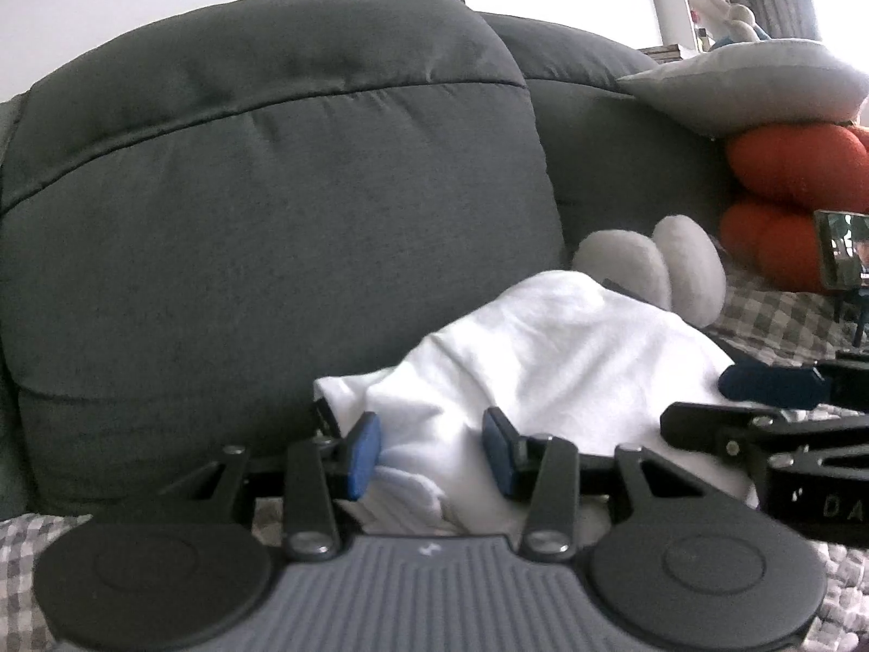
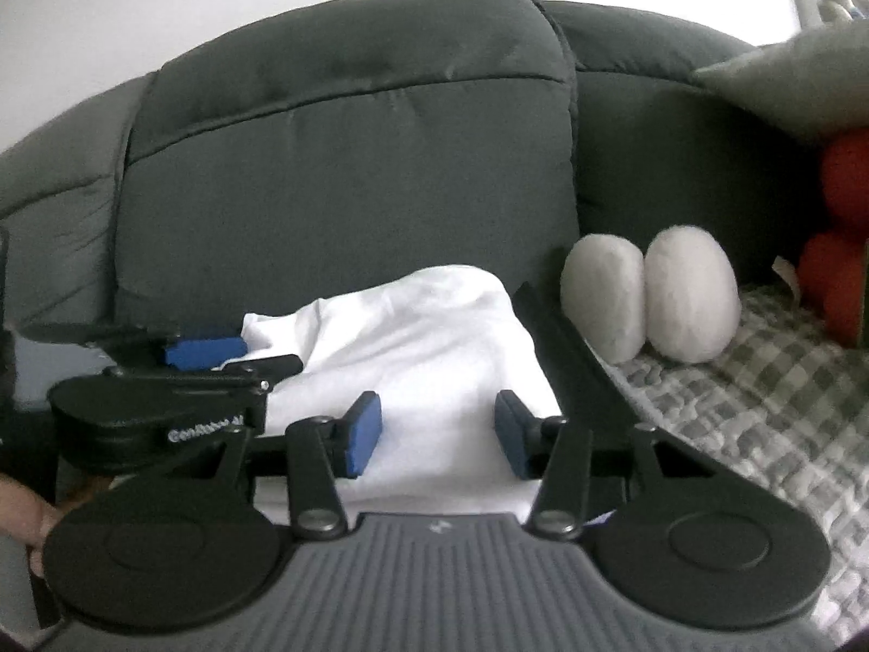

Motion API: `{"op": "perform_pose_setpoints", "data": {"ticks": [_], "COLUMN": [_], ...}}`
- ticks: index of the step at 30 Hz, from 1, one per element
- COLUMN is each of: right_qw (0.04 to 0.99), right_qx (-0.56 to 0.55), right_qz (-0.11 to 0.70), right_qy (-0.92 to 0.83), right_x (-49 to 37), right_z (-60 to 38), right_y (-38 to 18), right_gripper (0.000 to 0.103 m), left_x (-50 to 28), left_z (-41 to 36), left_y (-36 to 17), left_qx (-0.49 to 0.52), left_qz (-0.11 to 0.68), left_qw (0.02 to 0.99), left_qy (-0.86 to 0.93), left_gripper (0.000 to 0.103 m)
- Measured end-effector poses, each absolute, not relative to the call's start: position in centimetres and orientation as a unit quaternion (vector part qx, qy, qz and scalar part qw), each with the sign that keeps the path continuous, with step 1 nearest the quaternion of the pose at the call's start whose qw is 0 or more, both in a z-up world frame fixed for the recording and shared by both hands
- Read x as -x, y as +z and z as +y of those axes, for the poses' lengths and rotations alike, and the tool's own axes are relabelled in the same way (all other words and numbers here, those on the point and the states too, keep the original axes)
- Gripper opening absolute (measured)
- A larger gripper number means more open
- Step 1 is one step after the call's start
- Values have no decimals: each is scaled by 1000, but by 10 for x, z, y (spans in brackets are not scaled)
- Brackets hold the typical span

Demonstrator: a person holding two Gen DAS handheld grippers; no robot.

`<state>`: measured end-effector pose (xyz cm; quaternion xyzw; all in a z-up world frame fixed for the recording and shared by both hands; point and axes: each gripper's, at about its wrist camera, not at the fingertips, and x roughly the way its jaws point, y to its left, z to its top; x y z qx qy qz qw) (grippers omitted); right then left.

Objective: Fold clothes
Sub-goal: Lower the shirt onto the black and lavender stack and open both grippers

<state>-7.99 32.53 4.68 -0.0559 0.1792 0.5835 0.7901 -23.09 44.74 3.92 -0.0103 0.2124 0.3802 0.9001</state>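
Only in left wrist view: small screen point(image 1: 844, 250) at far right, left gripper point(image 1: 432, 451) spread, white fabric bunched between blue pads, pinch not certain. Only in right wrist view: fingers point(image 2: 32, 521) at near left, right gripper point(image 2: 437, 432) spread above one white garment point(image 2: 434, 342) heaped on sofa seat. Two white round cushions point(image 2: 646, 299), two grippers, one grey sofa point(image 2: 347, 174), one checked blanket point(image 2: 760, 380).

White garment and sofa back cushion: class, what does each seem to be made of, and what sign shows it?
White garment: likely thin cotton knit, matte; soft rounded folds, no sheen.
Sofa back cushion: dark grey woven upholstery, possibly microfibre, matte; stitched seam, puckered padding.
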Motion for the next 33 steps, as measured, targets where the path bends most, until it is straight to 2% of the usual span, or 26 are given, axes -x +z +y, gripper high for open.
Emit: {"op": "perform_pose_setpoints", "data": {"ticks": [13,14,15,17,25,33], "right_qw": [794,793,792,787,765,749], "right_qx": [57,57,58,59,63,113], "right_qz": [179,180,182,188,218,227], "right_qy": [579,579,579,584,602,612], "right_x": [82,83,83,82,85,106], "right_z": [325,324,322,315,290,279], "right_y": [48,51,54,61,78,84], "right_gripper": [50,50,50,54,59,60], "left_x": [232,234,237,248,274,282], "left_z": [448,448,448,445,405,406], "left_y": [46,51,55,64,74,72], "left_qx": [15,20,24,40,14,30], "left_qz": [215,218,221,221,221,239], "left_qw": [902,901,900,902,907,894], "left_qy": [375,375,374,369,358,379], "left_gripper": [44,47,55,58,58,59]}}
